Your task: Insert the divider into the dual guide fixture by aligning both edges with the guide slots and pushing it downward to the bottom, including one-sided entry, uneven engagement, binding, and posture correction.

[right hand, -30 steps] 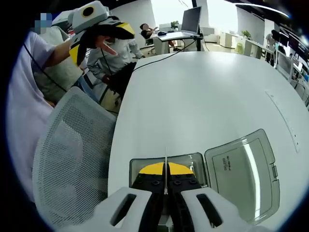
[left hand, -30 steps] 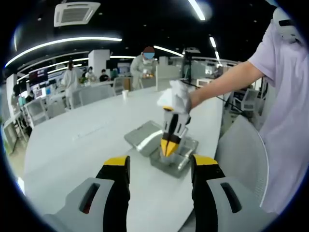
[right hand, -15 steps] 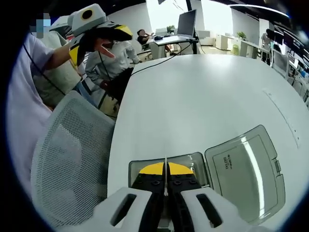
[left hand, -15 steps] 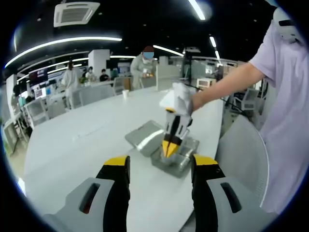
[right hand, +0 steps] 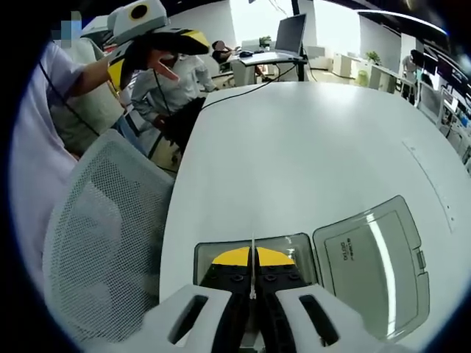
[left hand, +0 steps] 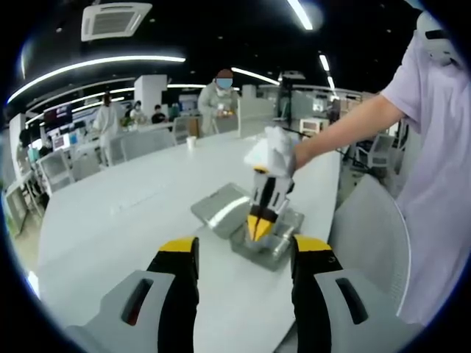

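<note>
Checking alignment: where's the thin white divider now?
In the right gripper view, the thin white divider stands edge-on, pinched in the right gripper over the clear open box.

Surfaces: mostly smooth plastic, one mesh chair.
Worktop (right hand: 309,147) smooth white, slight sheen; on it a fixture (right hand: 254,254) with lid (right hand: 372,268) of translucent grey glossy plastic; beside the worktop a chair back (right hand: 103,243) of matt grey mesh.

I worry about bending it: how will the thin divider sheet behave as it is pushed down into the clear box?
The thin pale divider sheet shows edge-on as a hairline, so it probably flexes under off-centre force. Pinched in the shut right tool, it looks light. The clear plastic box on the smooth white table may slide.
</note>
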